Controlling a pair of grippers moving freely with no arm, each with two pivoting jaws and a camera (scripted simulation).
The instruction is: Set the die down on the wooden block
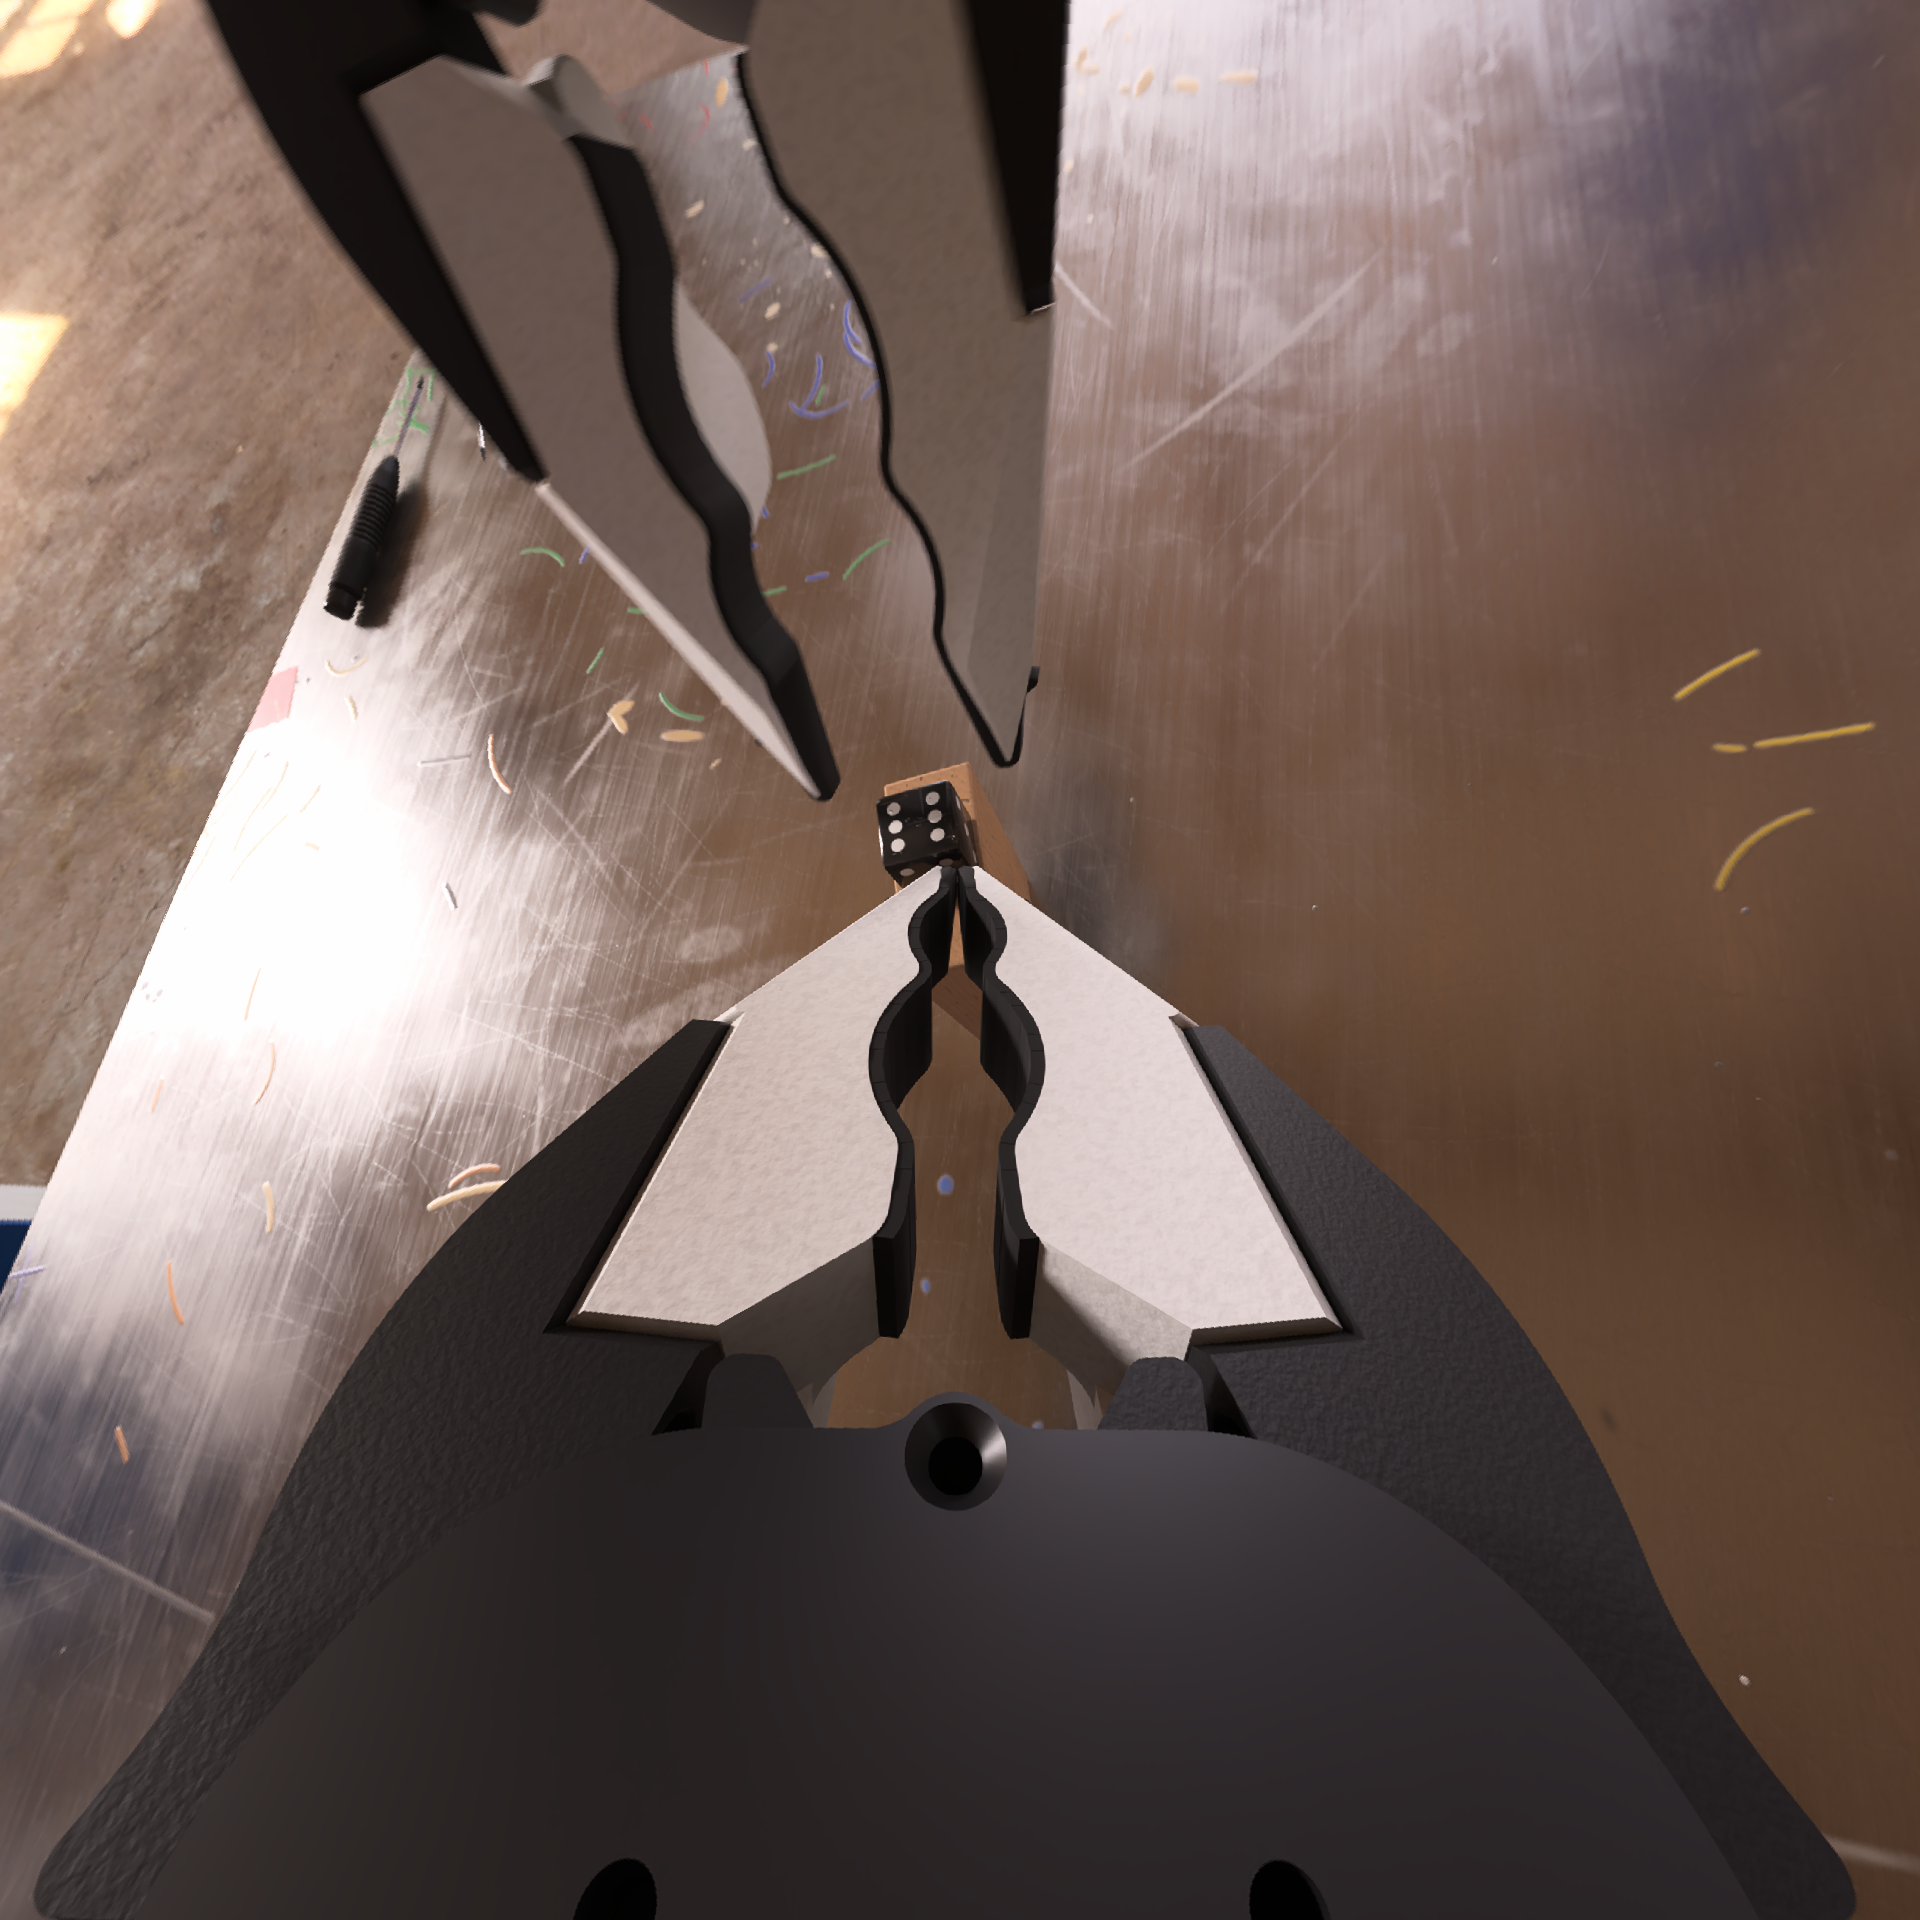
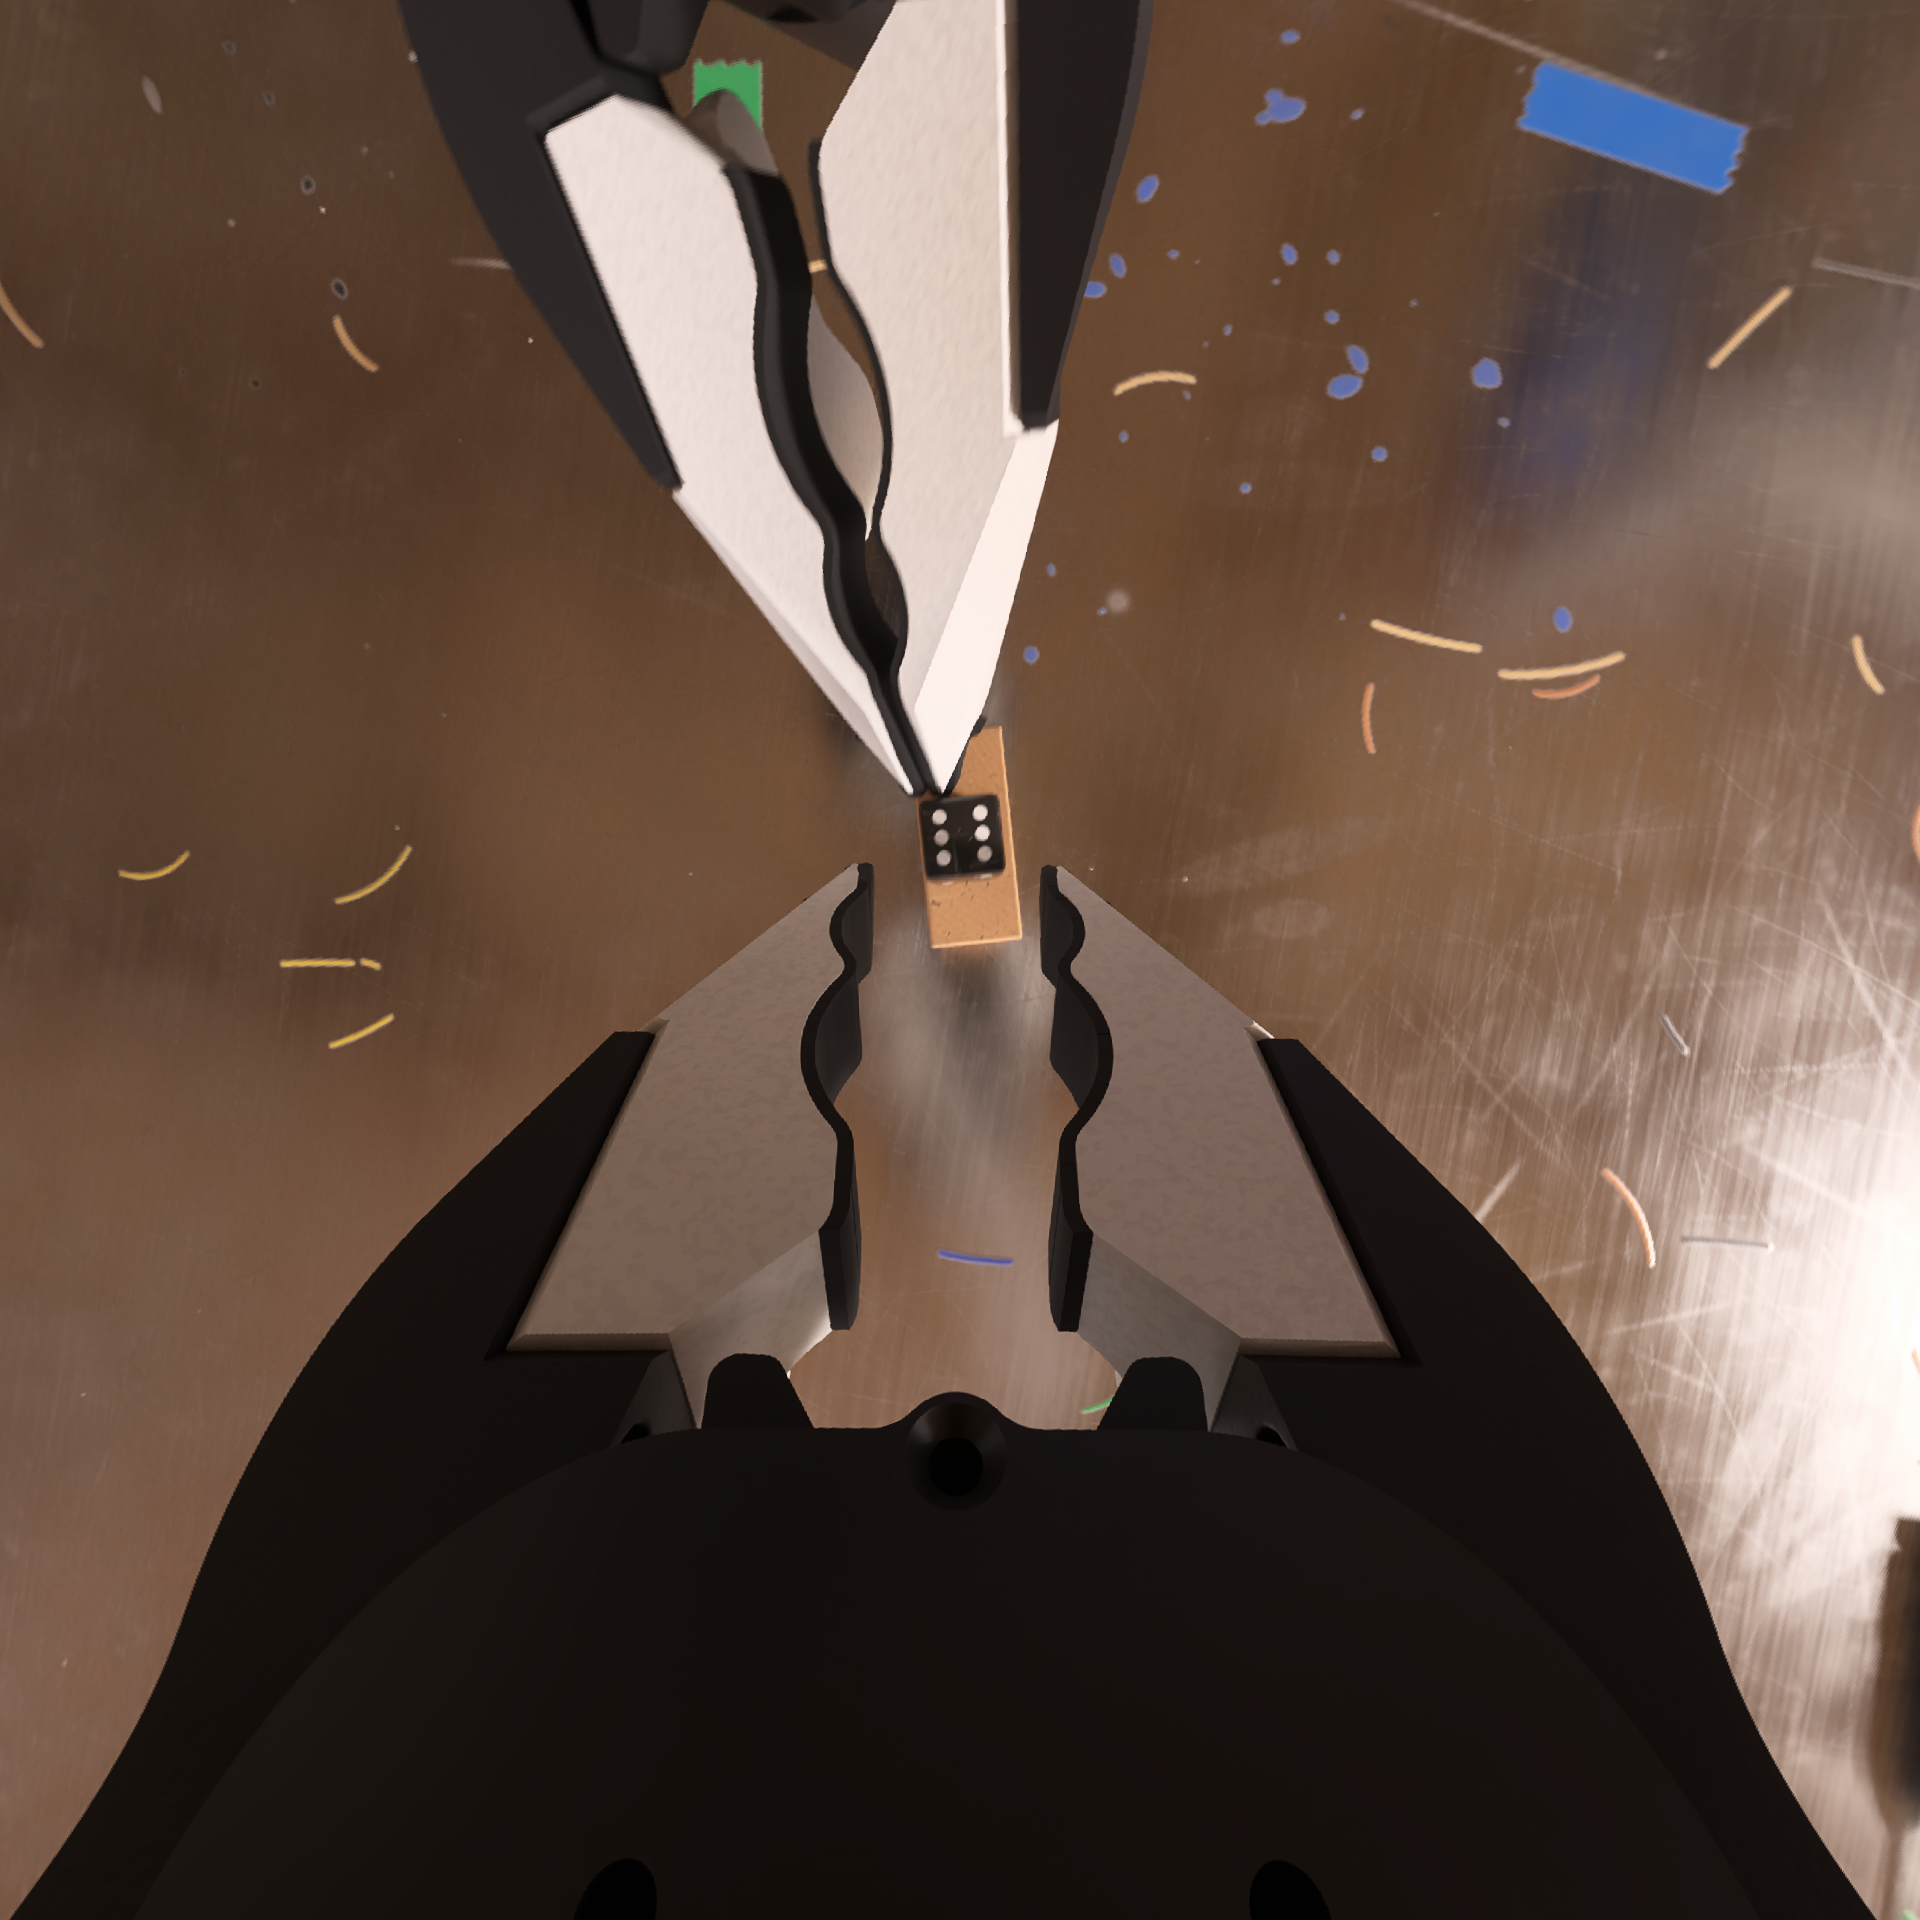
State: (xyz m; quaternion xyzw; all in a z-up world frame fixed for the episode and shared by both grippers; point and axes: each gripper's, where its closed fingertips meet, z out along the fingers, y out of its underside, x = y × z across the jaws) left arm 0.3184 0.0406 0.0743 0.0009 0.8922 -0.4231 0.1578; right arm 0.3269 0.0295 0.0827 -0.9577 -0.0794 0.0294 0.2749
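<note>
A black die (image 1: pixel 920 826) with white pips sits on top of a small wooden block (image 1: pixel 982 805) on the scratched metal table (image 1: pixel 1403 935). My left gripper (image 1: pixel 951 878) is shut, with its tips right beside the die and over the block, which shows through the gap between its fingers. In the right wrist view the die (image 2: pixel 961 834) sits on the far half of the block (image 2: pixel 974 914). My right gripper (image 2: pixel 956 883) is open and empty, its fingertips flanking the block's near end. The left gripper (image 2: pixel 925 784) reaches in from the top, and the right gripper (image 1: pixel 914 774) hangs open above the die.
A black pen-like object (image 1: pixel 364 540) lies near the table's left edge (image 1: pixel 208 831), with floor beyond. A blue tape strip (image 2: pixel 1631 125) and a green tape piece (image 2: pixel 727 88) lie farther off. A dark object (image 2: pixel 1907 1631) shows at the right edge. Coloured flecks dot the surface.
</note>
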